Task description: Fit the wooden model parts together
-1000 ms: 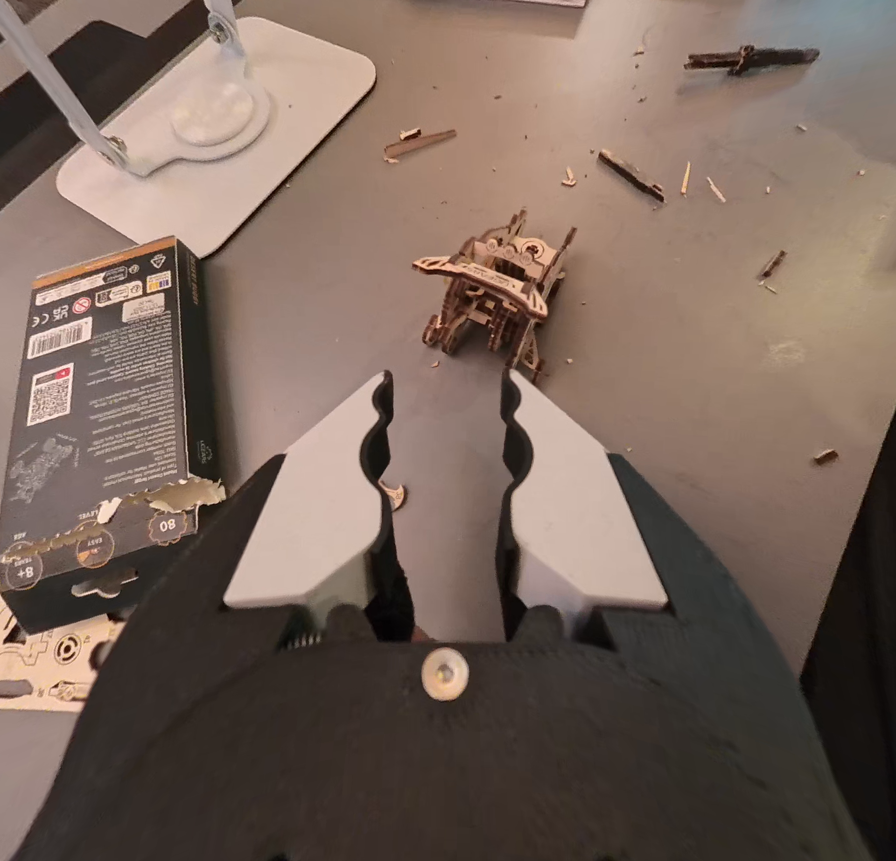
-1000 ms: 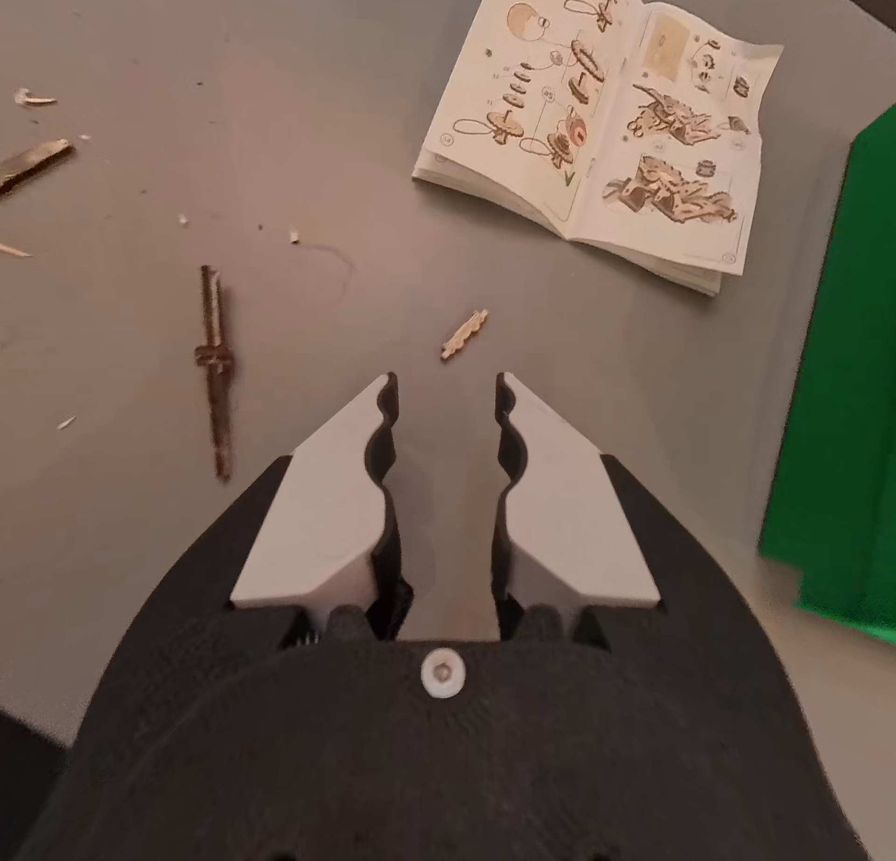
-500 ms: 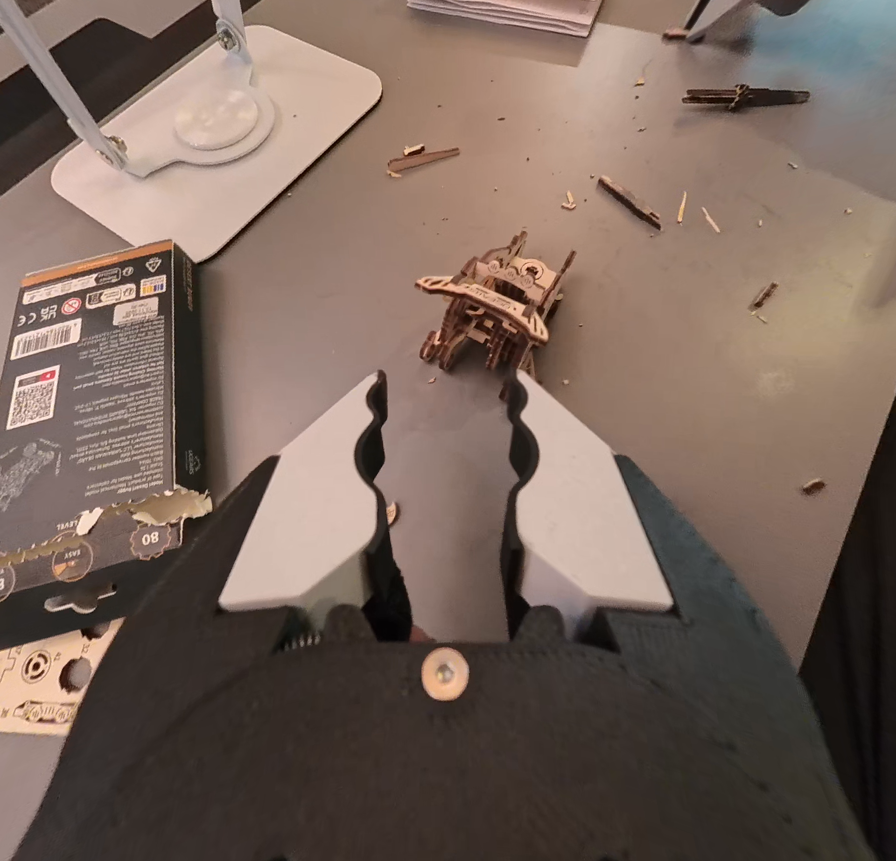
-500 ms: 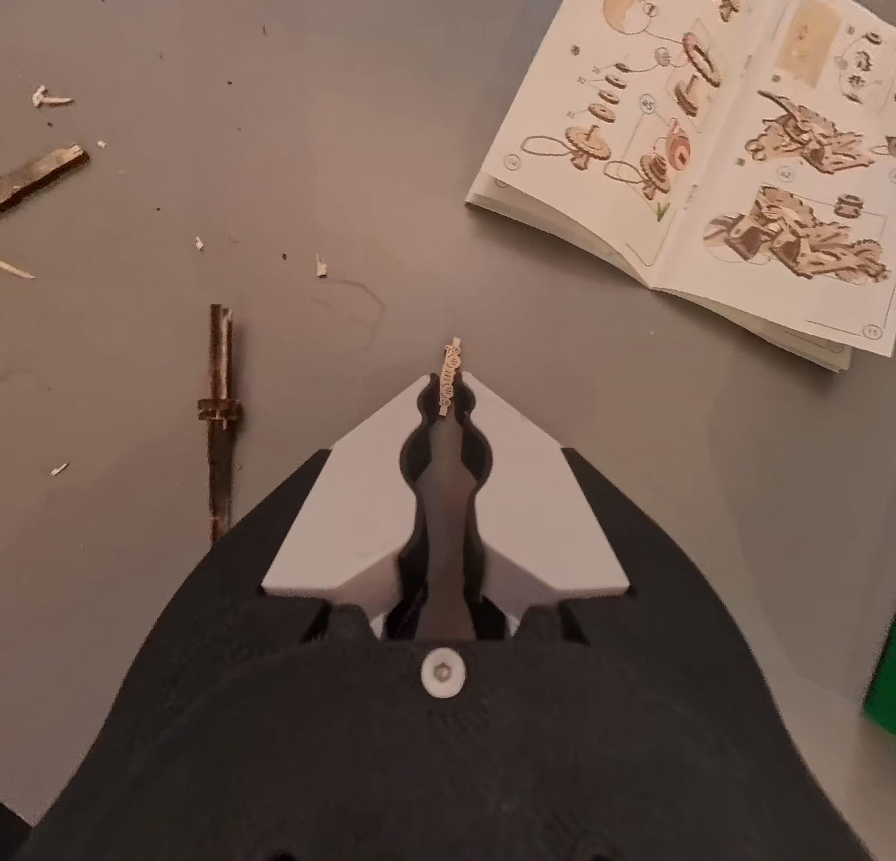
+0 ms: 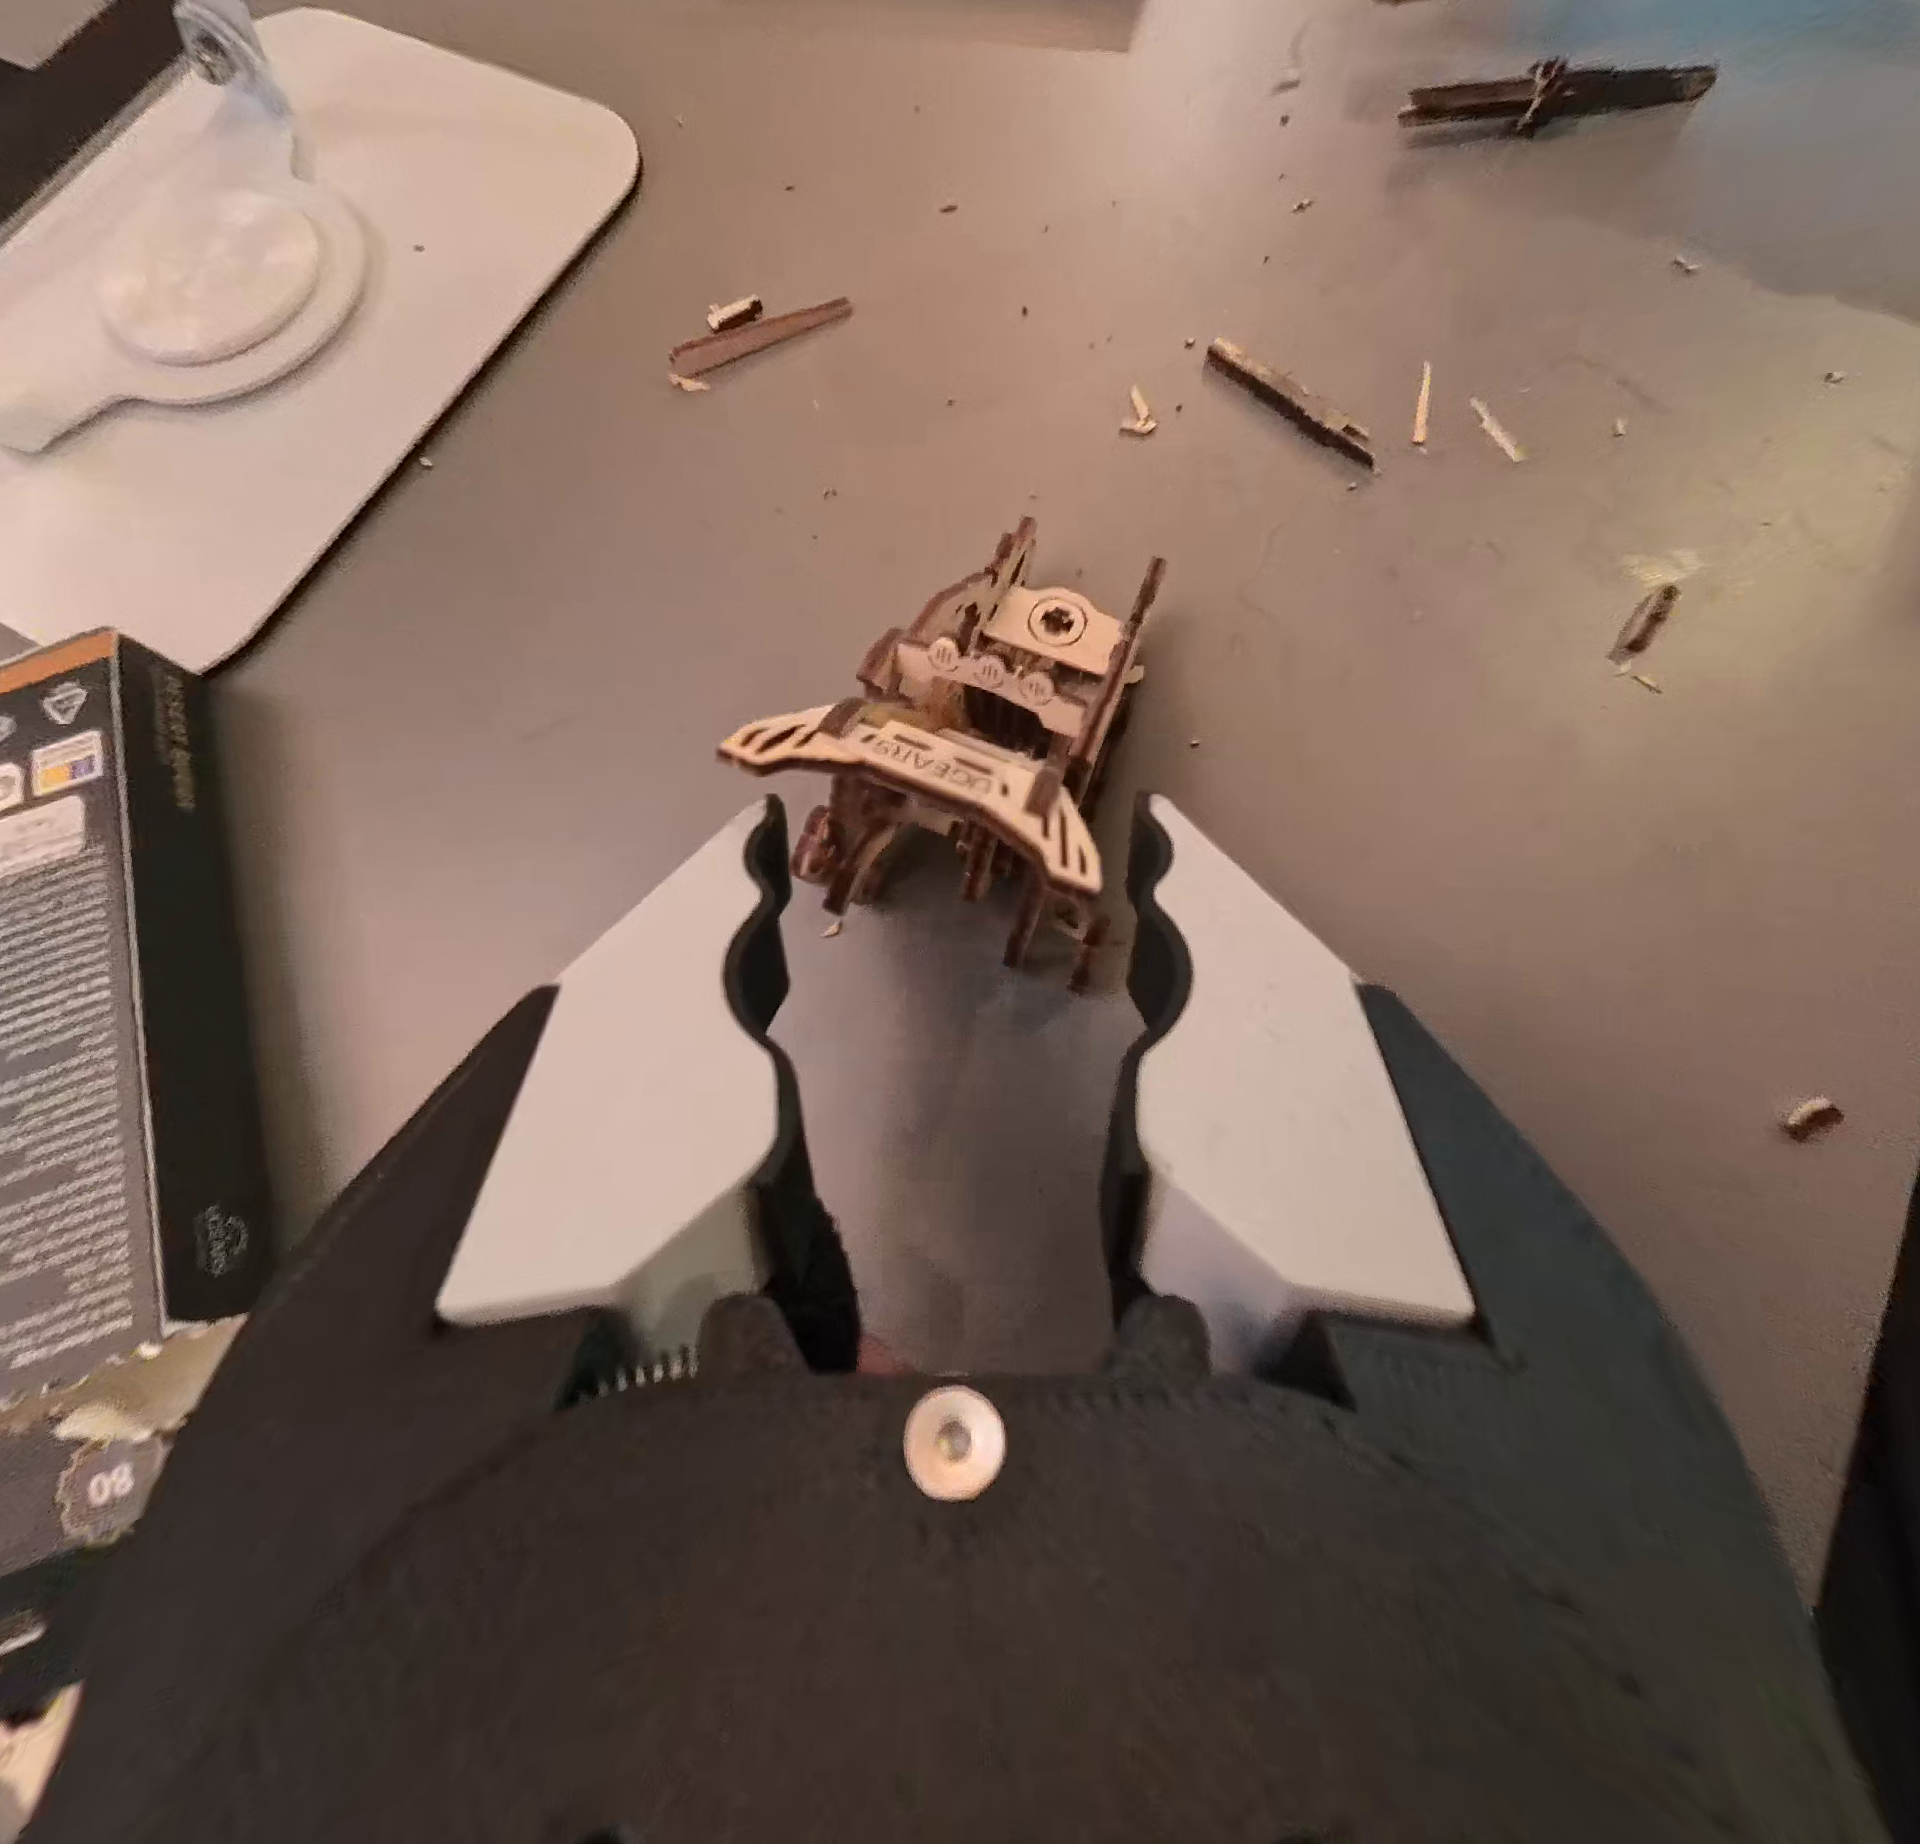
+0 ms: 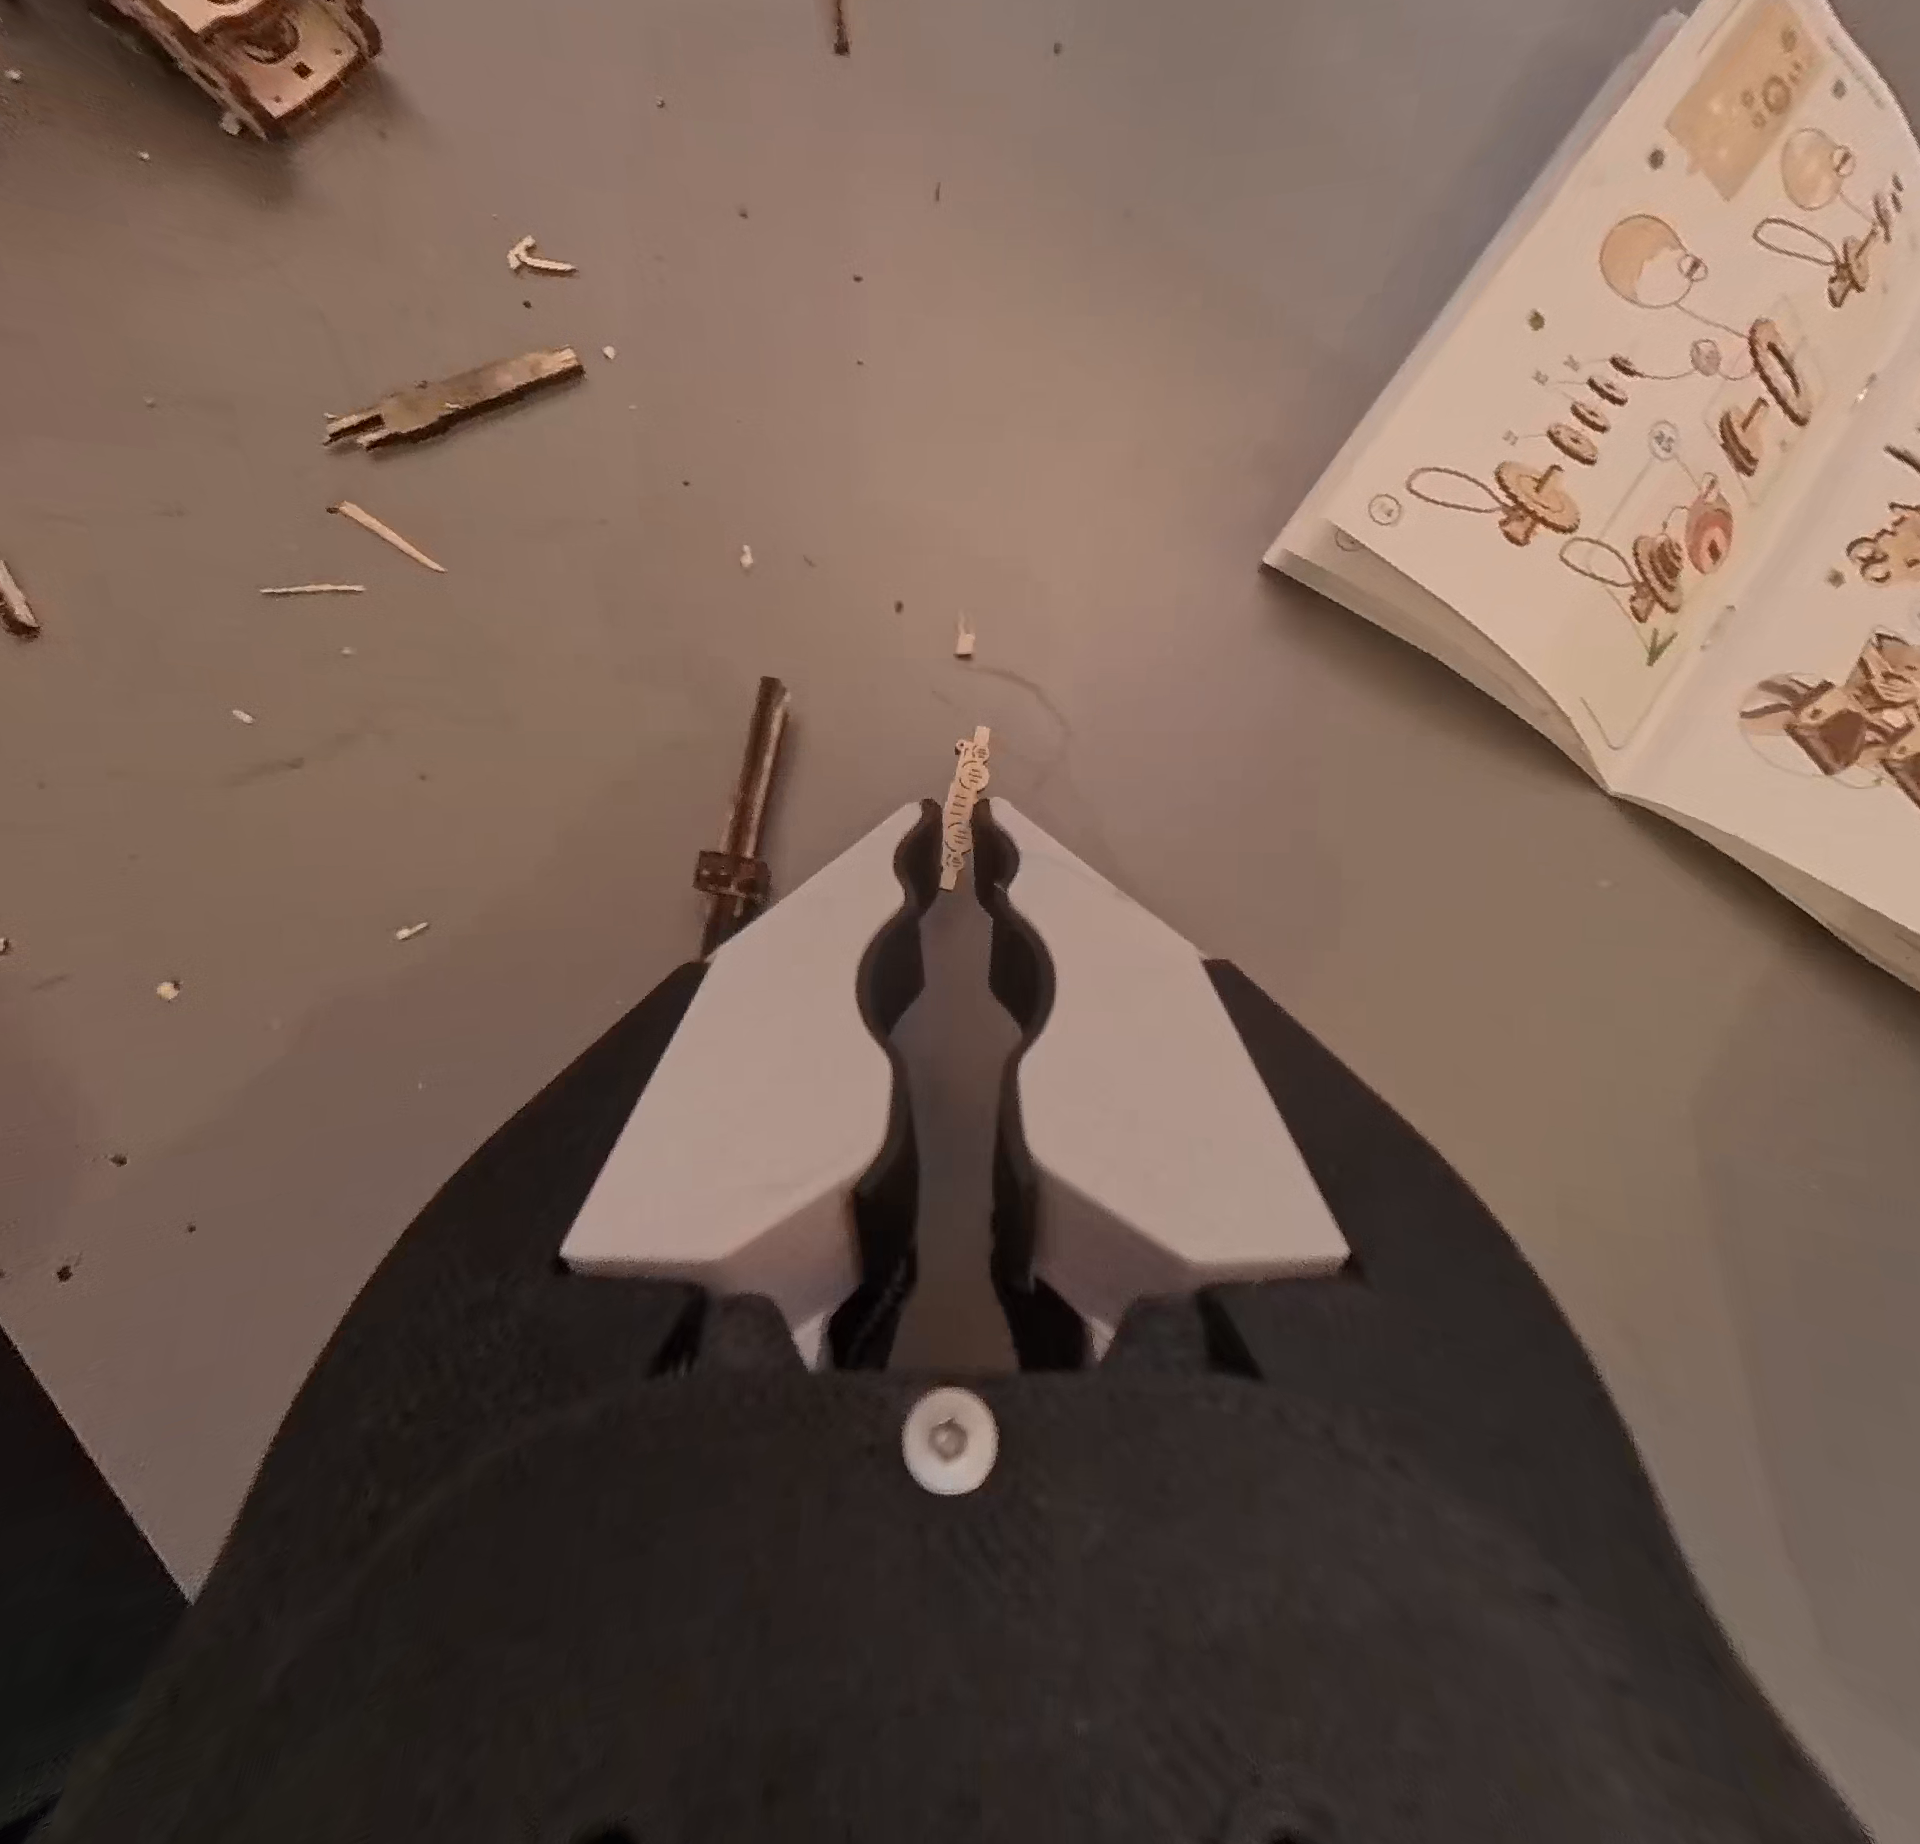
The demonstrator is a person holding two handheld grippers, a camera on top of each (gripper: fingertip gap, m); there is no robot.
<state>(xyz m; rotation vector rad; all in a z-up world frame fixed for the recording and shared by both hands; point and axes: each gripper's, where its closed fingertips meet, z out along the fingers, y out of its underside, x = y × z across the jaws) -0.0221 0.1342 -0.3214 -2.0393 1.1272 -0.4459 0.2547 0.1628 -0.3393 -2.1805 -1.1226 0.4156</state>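
Since the earlier frames, the left gripper [image 5: 951,849] has advanced to the half-built light-brown wooden model [image 5: 961,745] and its jaws have widened; the right gripper [image 6: 954,838] has closed on one small pale notched wooden strip [image 6: 966,807] and lifted it clear of the grey table [image 6: 1143,444].

Left gripper: jaws spread wide, one pad on each side of the model's near end. A gap shows at both pads; nothing is clamped. The model stands on the table, between and just beyond the two fingertips.

Right gripper: both pads press on the strip, which protrudes forward past the tips.

Item count, both views:
- one model
- one held strip
- one open white instruction booklet [image 6: 1662,464], right of the right gripper
- one black printed carton [image 5: 94,963], left of the left gripper
- one white lamp base [image 5: 260,267]
- about four dark wooden offcuts [image 5: 1288,418], plus scattered splinters; the blur prevents an exact total.
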